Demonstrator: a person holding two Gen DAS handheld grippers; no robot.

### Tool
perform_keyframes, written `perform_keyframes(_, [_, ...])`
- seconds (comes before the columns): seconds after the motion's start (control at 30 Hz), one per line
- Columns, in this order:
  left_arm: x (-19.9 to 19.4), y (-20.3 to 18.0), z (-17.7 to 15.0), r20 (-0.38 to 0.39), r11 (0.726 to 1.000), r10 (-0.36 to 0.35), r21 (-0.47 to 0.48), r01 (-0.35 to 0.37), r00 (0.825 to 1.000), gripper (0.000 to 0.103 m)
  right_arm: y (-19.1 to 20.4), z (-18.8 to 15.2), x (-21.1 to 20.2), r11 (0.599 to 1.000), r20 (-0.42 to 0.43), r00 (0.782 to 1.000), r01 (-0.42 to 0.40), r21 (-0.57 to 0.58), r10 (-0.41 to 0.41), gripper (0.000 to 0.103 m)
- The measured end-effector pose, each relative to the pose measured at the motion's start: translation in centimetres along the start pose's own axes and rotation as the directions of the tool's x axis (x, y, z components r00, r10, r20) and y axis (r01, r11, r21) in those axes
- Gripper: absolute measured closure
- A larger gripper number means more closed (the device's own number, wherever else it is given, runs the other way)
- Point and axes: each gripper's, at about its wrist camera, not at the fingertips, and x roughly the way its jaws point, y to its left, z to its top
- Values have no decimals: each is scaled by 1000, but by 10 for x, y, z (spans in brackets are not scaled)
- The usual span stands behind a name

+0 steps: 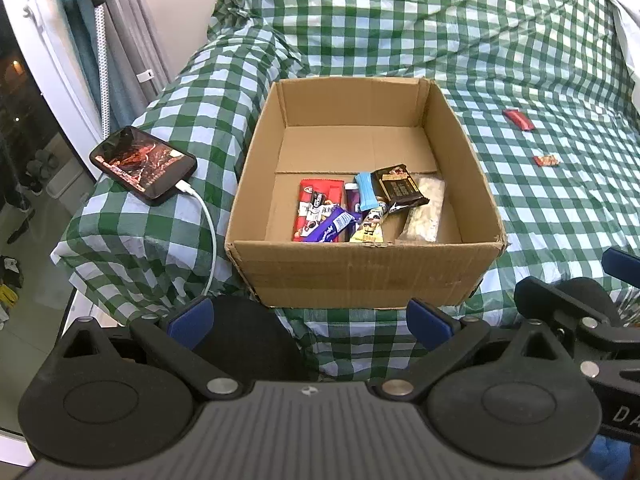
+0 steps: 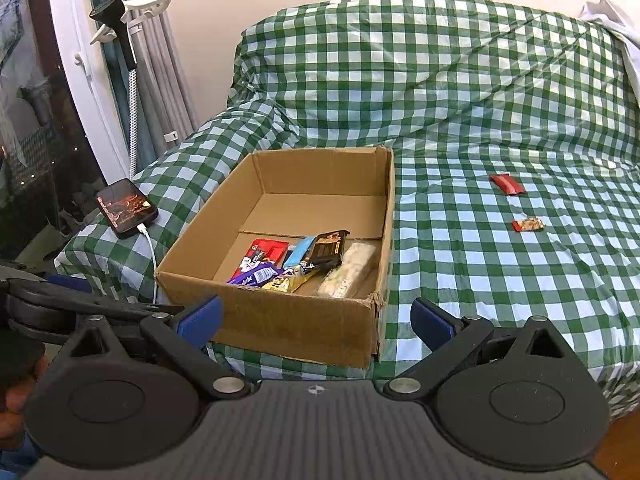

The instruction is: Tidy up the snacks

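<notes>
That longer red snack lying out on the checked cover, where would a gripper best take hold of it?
Around the middle of the longer red snack, across its narrow width, coming straight down from above. It lies flat on the checked cover, so only its long edges offer a hold. The open right gripper is probably the handier one, since the snack lies to the right of the cardboard box.

Green-and-white checked cloth (image 1: 400,20); brown cardboard box (image 1: 360,276); 2 red snacks (image 2: 507,183).
</notes>
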Motion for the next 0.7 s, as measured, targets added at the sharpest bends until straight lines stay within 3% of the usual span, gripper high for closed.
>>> perform_keyframes(0.43, [16, -22, 15, -14, 997, 24, 73, -23, 1000, 0, -28, -2, 8, 996, -21, 1000, 2, 90, 0, 3])
perform_keyframes(0.7, [26, -39, 32, -17, 994, 25, 108, -23, 1000, 0, -64, 8, 14, 983, 12, 999, 38, 179, -41, 3])
